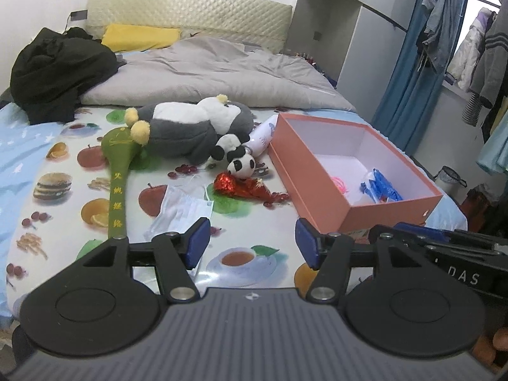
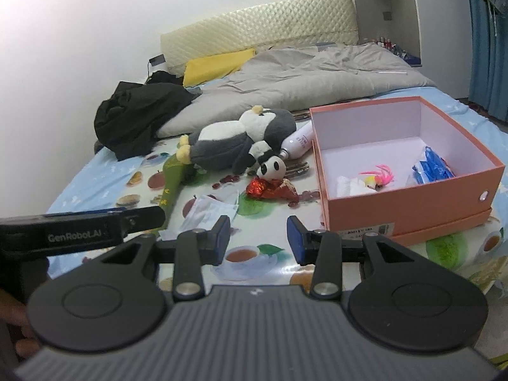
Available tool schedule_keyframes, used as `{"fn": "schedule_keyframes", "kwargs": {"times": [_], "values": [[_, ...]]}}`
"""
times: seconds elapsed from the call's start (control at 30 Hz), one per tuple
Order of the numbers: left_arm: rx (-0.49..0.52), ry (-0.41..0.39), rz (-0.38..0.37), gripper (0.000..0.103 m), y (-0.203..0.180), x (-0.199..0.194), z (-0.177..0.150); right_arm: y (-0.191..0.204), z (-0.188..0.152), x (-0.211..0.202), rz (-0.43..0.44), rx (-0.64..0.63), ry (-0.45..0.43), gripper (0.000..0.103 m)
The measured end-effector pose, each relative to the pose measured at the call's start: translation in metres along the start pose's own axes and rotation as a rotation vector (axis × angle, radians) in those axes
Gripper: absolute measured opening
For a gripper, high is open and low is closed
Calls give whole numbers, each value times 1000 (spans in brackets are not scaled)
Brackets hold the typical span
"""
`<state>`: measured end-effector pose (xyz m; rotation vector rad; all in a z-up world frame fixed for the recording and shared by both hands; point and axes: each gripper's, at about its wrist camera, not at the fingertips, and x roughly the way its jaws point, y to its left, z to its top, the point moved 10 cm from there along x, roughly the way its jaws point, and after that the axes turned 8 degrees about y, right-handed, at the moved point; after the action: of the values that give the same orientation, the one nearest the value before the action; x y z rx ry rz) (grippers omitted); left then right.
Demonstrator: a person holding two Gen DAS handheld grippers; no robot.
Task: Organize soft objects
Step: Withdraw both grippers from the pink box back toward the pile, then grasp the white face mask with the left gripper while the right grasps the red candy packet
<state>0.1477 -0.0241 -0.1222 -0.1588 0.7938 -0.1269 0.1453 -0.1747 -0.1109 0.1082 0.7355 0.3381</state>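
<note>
On the bed's fruit-print sheet (image 1: 79, 235), a green mallet (image 1: 119, 171) lies at the left, its head against the penguin plush (image 1: 190, 127). A face mask (image 1: 182, 211) sits near the left gripper (image 1: 252, 243), whose jaws are spread with nothing between them. A small panda (image 1: 241, 165) touches a red foil toy (image 1: 244, 187). The orange box (image 2: 409, 209) stands at the right, holding a pink feathered toy (image 2: 379, 179) and blue packet (image 2: 433, 165). The right gripper (image 2: 257, 241) hovers spread and empty before it.
</note>
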Motion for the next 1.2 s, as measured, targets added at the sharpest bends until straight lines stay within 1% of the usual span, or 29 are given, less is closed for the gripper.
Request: {"fn": "schedule_keyframes", "kwargs": {"times": [0.1, 0.27, 0.3, 0.33, 0.4, 0.43, 0.47, 0.5, 0.53, 0.57, 0.6, 0.73, 0.83, 0.97, 1.07, 1.2], "values": [[-9, 15, -9, 70, 3, 5, -7, 1, -9, 4, 13, 17, 23, 43], [-27, 43, 0, 70, 16, 26, -12, 4, -15, 21, 3, -6, 52, 43], [-32, 47, -1, 73, 19, 30, -12, 5, -15, 24, 3, -12, 53, 43], [-36, 51, 0, 78, 22, 34, -12, 6, -14, 27, -2, -18, 52, 43], [-28, 56, 6, 80, 28, 43, -11, 6, -11, 35, -11, -29, 48, 43], [-20, 60, 13, 80, 32, 49, -11, 5, -10, 38, -12, -31, 51, 46], [-15, 62, 18, 80, 34, 54, -10, 5, -9, 43, -14, -30, 53, 53], [-9, 67, 23, 81, 38, 59, -9, 5, -7, 48, -15, -30, 54, 56], [-3, 75, 29, 83, 42, 66, -8, 5, -6, 52, -18, -30, 53, 64], [2, 83, 36, 85, 45, 72, -7, 5, -4, 57, -22, -31, 52, 69], [5, 89, 41, 87, 48, 78, -6, 4, -2, 63, -28, -33, 51, 70], [9, 117, 55, 92, 64, 103, -4, 2, 4, 84, -39, -41, 55, 70], [3, 147, 59, 93, 74, 123, -4, -1, 10, 102, -44, -30, 66, 70], [6, 169, 66, 93, 82, 146, -3, 0, 17, 127, -49, -36, 82, 70], [-16, 182, 65, 94, 90, 161, -1, 4, 23, 146, -49, -53, 83, 70], [-37, 205, 71, 94, 101, 182, 1, 6, 30, 173, -38, -54, 109, 70]]}}
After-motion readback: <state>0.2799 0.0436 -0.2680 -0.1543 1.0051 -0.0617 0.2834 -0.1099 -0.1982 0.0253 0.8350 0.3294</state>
